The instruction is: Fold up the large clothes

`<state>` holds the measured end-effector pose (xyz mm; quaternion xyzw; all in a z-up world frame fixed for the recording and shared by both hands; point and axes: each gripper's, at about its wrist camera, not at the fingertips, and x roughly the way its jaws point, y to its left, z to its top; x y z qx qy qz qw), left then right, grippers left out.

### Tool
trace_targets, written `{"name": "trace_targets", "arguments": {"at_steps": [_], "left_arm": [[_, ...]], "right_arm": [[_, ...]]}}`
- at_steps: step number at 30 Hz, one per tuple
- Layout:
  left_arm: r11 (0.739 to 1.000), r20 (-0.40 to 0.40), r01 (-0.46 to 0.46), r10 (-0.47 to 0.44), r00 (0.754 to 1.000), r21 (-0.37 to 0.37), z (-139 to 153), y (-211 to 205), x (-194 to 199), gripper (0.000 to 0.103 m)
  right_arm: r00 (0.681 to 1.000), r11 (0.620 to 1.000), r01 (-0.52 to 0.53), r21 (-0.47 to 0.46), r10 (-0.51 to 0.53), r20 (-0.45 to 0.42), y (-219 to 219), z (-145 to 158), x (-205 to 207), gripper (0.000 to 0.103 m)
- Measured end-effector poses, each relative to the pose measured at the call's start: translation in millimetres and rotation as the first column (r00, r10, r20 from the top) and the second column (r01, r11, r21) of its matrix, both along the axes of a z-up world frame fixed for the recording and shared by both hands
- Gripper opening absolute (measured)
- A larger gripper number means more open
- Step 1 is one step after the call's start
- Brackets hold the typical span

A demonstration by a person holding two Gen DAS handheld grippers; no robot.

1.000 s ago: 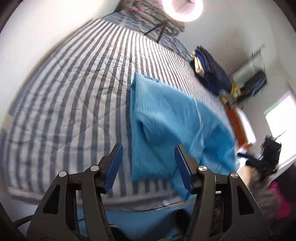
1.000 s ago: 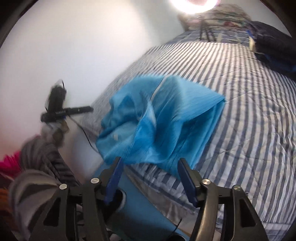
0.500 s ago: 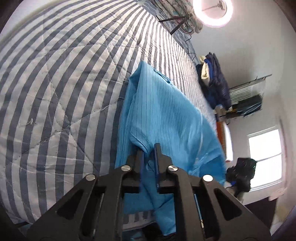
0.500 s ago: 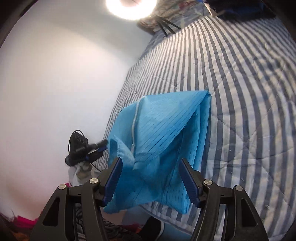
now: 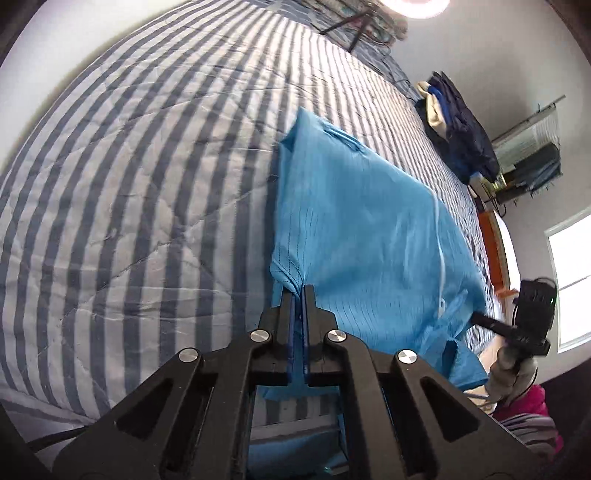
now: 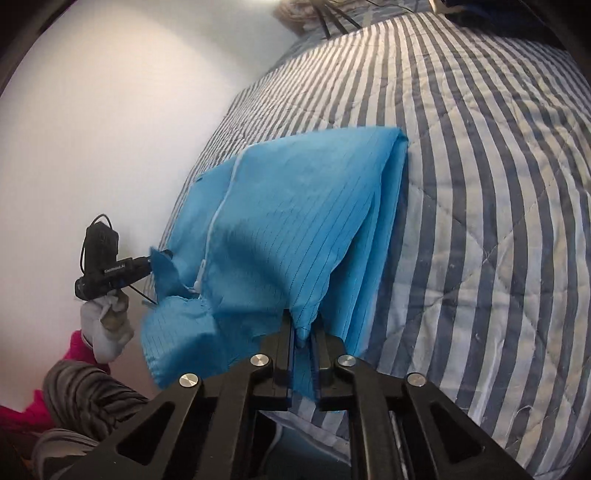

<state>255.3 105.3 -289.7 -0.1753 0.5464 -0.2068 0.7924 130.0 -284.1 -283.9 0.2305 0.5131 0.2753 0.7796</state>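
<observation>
A bright blue garment point(image 5: 362, 221) with thin dark pinstripes lies partly folded near the foot edge of a striped bed point(image 5: 147, 184). My left gripper point(image 5: 299, 290) is shut on the garment's near left corner. In the right wrist view the same garment point(image 6: 295, 221) bunches up toward my right gripper point(image 6: 304, 325). Its jaws are closing, with a raised fold of blue cloth pinched between them. My left gripper point(image 6: 162, 256) shows there side-on, held by a gloved hand point(image 6: 107, 325) and holding a loose flap of cloth.
The blue-and-white striped quilt point(image 6: 480, 184) spreads wide beyond the garment. A pile of dark clothes point(image 5: 461, 136) lies at the far right of the bed. A ring light point(image 5: 417, 5) on a tripod stands at the head end. A white wall point(image 6: 110, 110) runs along one side.
Both grippers came down onto the garment's near edge. The left went from wide open to shut on the corner. The right narrowed from wide open onto a fold.
</observation>
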Motion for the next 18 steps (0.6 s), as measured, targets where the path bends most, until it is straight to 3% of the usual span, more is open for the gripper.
{"name": "trace_targets", "arguments": {"at_steps": [1, 4, 6, 15, 17, 18], "left_arm": [[1.0, 0.005, 0.007, -0.007, 1.0, 0.005, 1.3, -1.5, -1.4, 0.0], [0.999, 0.027, 0.028, -0.029, 0.999, 0.03, 7.0, -6.3, -0.8, 0.0], [0.999, 0.033, 0.03, -0.031, 0.999, 0.043, 8.7, -5.8, -0.9, 0.0], [0.999, 0.021, 0.028, -0.028, 0.999, 0.04, 6.4, -0.4, -4.1, 0.0], [0.999, 0.015, 0.027, -0.028, 1.0, 0.043, 3.2, -4.0, -2.7, 0.0], [0.999, 0.012, 0.026, -0.027, 1.0, 0.043, 1.5, -5.4, -3.2, 0.0]], "right_arm": [[1.0, 1.0, 0.001, 0.026, -0.002, 0.007, -2.0, 3.7, -2.0, 0.037], [0.999, 0.99, 0.021, 0.143, -0.027, 0.04, -18.1, 15.5, 3.4, 0.058], [0.998, 0.982, 0.056, 0.178, -0.063, 0.031, -27.5, 13.4, 11.1, 0.064], [0.971, 0.914, 0.231, 0.333, -0.196, -0.134, -46.3, -40.8, 84.6, 0.064], [0.966, 0.909, 0.253, 0.331, -0.217, -0.142, -50.2, -46.8, 97.7, 0.059], [0.962, 0.91, 0.266, 0.318, -0.233, -0.141, -51.5, -48.9, 104.9, 0.051]]}}
